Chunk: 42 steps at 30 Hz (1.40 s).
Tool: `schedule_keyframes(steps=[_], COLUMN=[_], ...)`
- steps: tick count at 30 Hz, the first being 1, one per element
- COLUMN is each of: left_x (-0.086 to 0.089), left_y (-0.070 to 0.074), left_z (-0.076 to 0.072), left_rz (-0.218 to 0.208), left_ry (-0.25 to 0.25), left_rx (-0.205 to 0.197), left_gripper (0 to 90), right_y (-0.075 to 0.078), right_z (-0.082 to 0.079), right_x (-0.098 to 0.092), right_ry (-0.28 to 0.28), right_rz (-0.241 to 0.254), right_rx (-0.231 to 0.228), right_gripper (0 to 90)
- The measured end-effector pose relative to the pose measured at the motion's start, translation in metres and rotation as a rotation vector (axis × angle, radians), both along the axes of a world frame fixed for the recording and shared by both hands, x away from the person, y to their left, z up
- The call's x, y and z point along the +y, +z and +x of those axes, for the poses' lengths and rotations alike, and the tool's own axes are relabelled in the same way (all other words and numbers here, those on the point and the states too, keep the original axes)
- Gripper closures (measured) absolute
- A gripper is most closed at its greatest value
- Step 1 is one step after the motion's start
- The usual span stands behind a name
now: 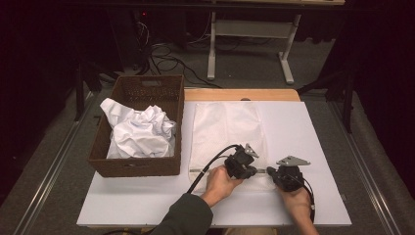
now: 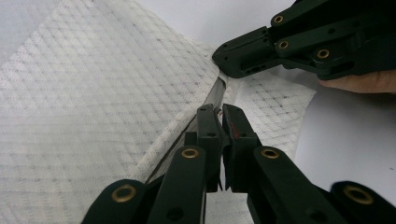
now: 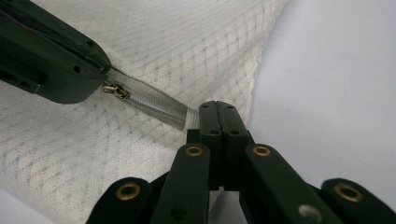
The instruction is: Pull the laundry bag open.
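A white mesh bag (image 1: pixel 225 125) lies flat on the white table (image 1: pixel 147 200), its grey zipper (image 3: pixel 149 105) running along the near edge. My left gripper (image 2: pixel 219 109) is shut on the zipper pull, and the brass slider (image 3: pixel 114 89) shows just beside its jaw. My right gripper (image 3: pixel 218 106) is shut on the end of the zipper tape at the bag's corner. In the high view the left gripper (image 1: pixel 254 171) and right gripper (image 1: pixel 269 171) face each other tip to tip over the bag's near right corner. The zipper between them is lifted slightly off the table.
A brown wicker basket (image 1: pixel 142 166) stands at the left of the table, holding crumpled white cloth (image 1: pixel 139 129). A wooden strip (image 1: pixel 240 94) borders the table's far edge. Cables (image 1: pixel 166 61) and a desk frame (image 1: pixel 254 29) sit on the floor beyond.
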<state>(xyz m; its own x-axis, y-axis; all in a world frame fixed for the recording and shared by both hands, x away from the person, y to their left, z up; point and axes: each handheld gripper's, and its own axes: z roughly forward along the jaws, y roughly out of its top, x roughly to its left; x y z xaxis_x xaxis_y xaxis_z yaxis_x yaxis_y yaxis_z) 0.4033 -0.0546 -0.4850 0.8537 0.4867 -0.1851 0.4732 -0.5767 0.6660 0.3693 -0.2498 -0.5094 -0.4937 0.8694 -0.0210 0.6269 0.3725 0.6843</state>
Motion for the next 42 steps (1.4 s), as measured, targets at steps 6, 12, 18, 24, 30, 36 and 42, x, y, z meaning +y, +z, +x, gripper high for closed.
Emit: schedule_keyframes(steps=[6, 12, 18, 24, 30, 36, 42], left_x=[0.007, 0.014, 0.018, 0.021, 0.025, 0.026, 0.027], left_y=[0.002, 0.003, 0.004, 0.004, 0.005, 0.005, 0.005], left_z=[0.000, 0.000, -0.001, -0.002, -0.002, -0.003, -0.004], left_rz=[-0.002, -0.011, -0.012, -0.011, -0.013, -0.015, -0.022], left_ry=[0.000, 0.004, 0.003, 0.002, -0.002, -0.003, -0.006], left_rx=[-0.001, 0.003, 0.002, -0.002, -0.003, -0.001, -0.002], left_gripper=[86.7, 86.7, 86.7, 86.6, 86.6, 86.6, 86.6], right_y=[0.000, 0.000, 0.000, 0.000, 0.000, 0.000, 0.000], right_z=[0.000, 0.000, 0.000, 0.000, 0.000, 0.000, 0.000], right_x=[0.000, 0.000, 0.000, -0.001, -0.001, -0.001, -0.001], right_ry=[-0.002, -0.005, -0.005, -0.004, -0.004, -0.005, -0.003], right_rz=[0.006, 0.007, 0.007, 0.008, 0.011, 0.013, 0.014], right_rx=[0.001, 0.002, 0.002, 0.001, 0.002, 0.002, 0.002], right_gripper=[90.0, 90.0, 90.0, 90.0, 90.0, 90.0, 90.0])
